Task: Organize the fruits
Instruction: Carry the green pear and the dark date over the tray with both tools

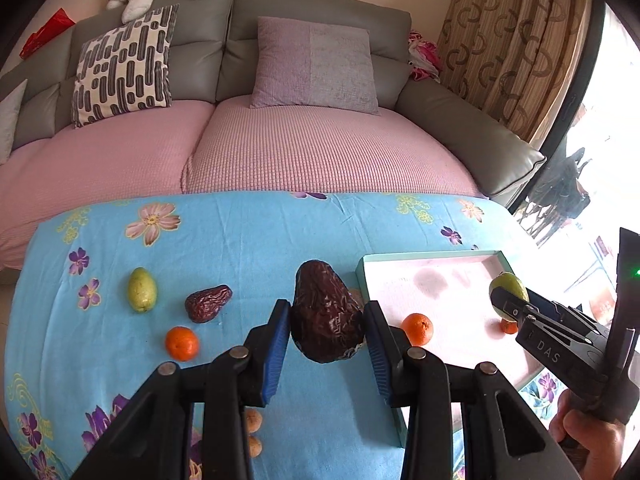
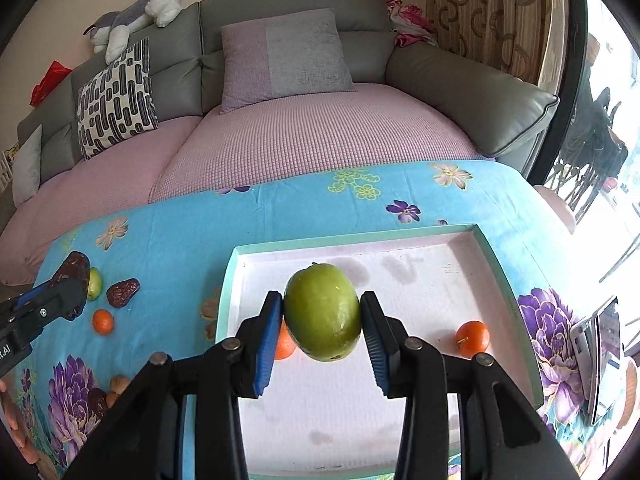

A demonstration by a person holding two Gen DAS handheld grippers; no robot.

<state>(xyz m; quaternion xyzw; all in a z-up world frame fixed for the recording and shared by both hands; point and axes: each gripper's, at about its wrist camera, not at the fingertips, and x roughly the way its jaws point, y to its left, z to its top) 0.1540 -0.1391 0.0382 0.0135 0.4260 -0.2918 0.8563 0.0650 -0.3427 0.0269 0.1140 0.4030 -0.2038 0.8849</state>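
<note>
My left gripper (image 1: 326,330) is shut on a large dark red date (image 1: 325,316) and holds it above the blue flowered cloth, just left of the white tray (image 1: 448,258). My right gripper (image 2: 322,322) is shut on a green fruit (image 2: 322,316) and holds it over the tray (image 2: 400,236). Two small oranges (image 2: 473,338) lie in the tray; one (image 2: 285,345) is partly hidden behind the left finger. On the cloth lie another green fruit (image 1: 141,289), a smaller date (image 1: 208,303) and an orange (image 1: 182,343).
Small brown nuts (image 1: 253,420) lie on the cloth under my left gripper. A grey sofa with a pink cover (image 1: 304,148) and cushions stands behind the table. A laptop-like device (image 2: 596,356) sits at the table's right edge. A curtain and window are at the right.
</note>
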